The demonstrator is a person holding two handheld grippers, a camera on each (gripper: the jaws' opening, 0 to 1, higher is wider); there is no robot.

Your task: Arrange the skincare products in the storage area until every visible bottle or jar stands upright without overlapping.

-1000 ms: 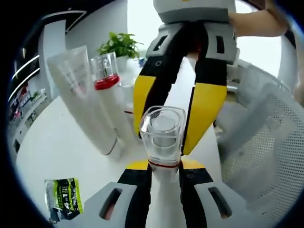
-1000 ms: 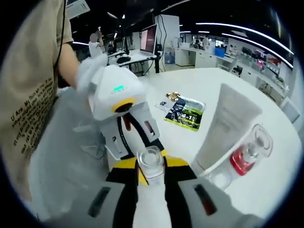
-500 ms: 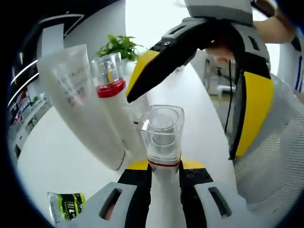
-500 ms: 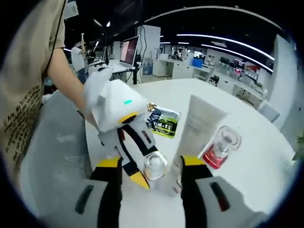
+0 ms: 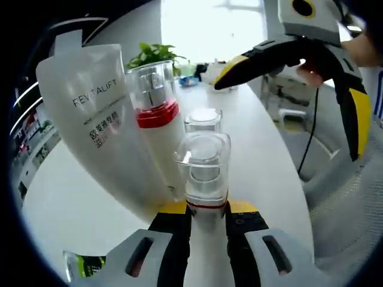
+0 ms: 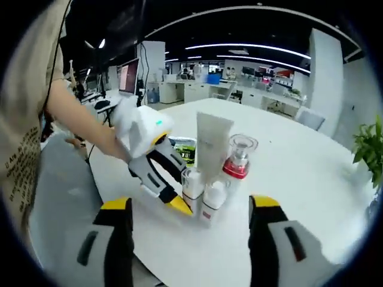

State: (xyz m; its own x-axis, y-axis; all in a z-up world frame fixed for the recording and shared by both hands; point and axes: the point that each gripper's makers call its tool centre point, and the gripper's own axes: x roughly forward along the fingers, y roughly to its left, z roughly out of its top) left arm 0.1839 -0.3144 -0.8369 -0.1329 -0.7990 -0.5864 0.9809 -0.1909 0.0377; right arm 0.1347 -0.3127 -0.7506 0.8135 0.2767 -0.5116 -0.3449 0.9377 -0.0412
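My left gripper [image 5: 204,208] is shut on the body of a white bottle with a clear square cap [image 5: 203,164], held upright. Just behind it stand a second clear-capped bottle [image 5: 203,119], a taller bottle with a red band [image 5: 157,110] and a white tube [image 5: 99,122] standing on its cap. My right gripper [image 5: 290,110] hangs open at the upper right, well clear of them. In the right gripper view its jaws [image 6: 190,204] are spread wide, and the left gripper [image 6: 175,202], held in a gloved hand, grips the bottle [image 6: 192,184] beside the tube [image 6: 211,143].
A green sachet [image 6: 182,149] lies flat behind the group on the round white table [image 6: 311,179]. A potted plant [image 5: 152,55] stands at the table's far side. A mesh chair [image 5: 341,221] sits beside the table edge. A person's arm [image 6: 78,113] reaches in from the left.
My right gripper, shut on the bottle a second ago, has opened and drawn well back from it. The left gripper has kept its hold and brought the bottle closer to the other products.
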